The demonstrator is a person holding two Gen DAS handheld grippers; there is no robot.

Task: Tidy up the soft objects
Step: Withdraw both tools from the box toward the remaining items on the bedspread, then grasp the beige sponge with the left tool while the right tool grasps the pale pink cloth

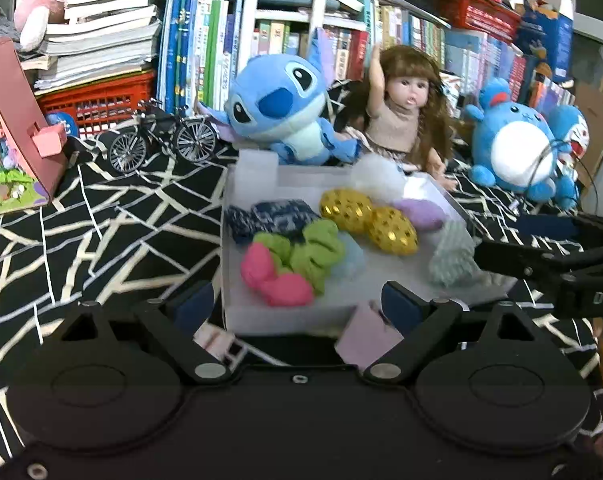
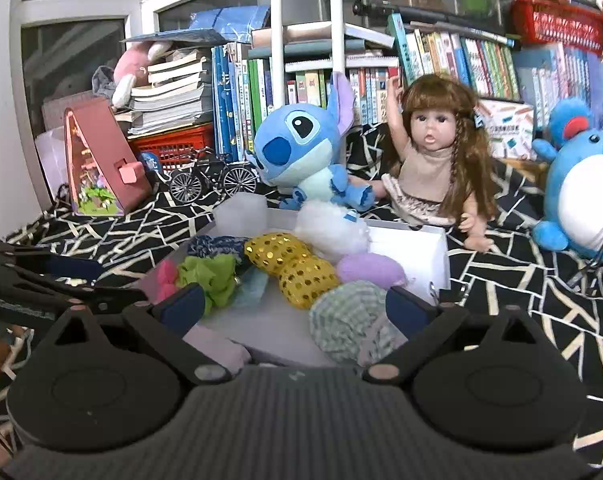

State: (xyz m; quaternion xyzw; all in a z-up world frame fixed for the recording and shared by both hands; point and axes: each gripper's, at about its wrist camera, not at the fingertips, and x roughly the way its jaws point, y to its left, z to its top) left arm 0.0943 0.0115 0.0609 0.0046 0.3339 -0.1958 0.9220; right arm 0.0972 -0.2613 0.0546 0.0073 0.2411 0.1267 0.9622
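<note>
A white open box (image 1: 285, 316) (image 2: 437, 248) sits on the black patterned cloth and holds soft items: a pink scrunchie (image 1: 273, 276), a green scrunchie (image 1: 313, 252) (image 2: 213, 276), a dark blue knit piece (image 1: 269, 216), two gold sequin pads (image 1: 369, 220) (image 2: 293, 264), a purple pad (image 1: 419, 212) (image 2: 371, 270), a white fluffy ball (image 1: 377, 180) (image 2: 333, 228) and a pale green knit piece (image 1: 453, 256) (image 2: 345, 320). My left gripper (image 1: 297, 308) is open at the box's near edge. My right gripper (image 2: 295, 306) is open just above the pale green knit piece.
A Stitch plush (image 1: 277, 108) (image 2: 301, 144), a doll (image 1: 405, 112) (image 2: 433, 152) and a blue round plush (image 1: 513, 140) (image 2: 581, 192) sit behind the box. A model bicycle (image 1: 161, 140), a pink toy house (image 1: 9, 136) and bookshelves stand at the back. A lilac card (image 1: 365, 340) lies near my left gripper.
</note>
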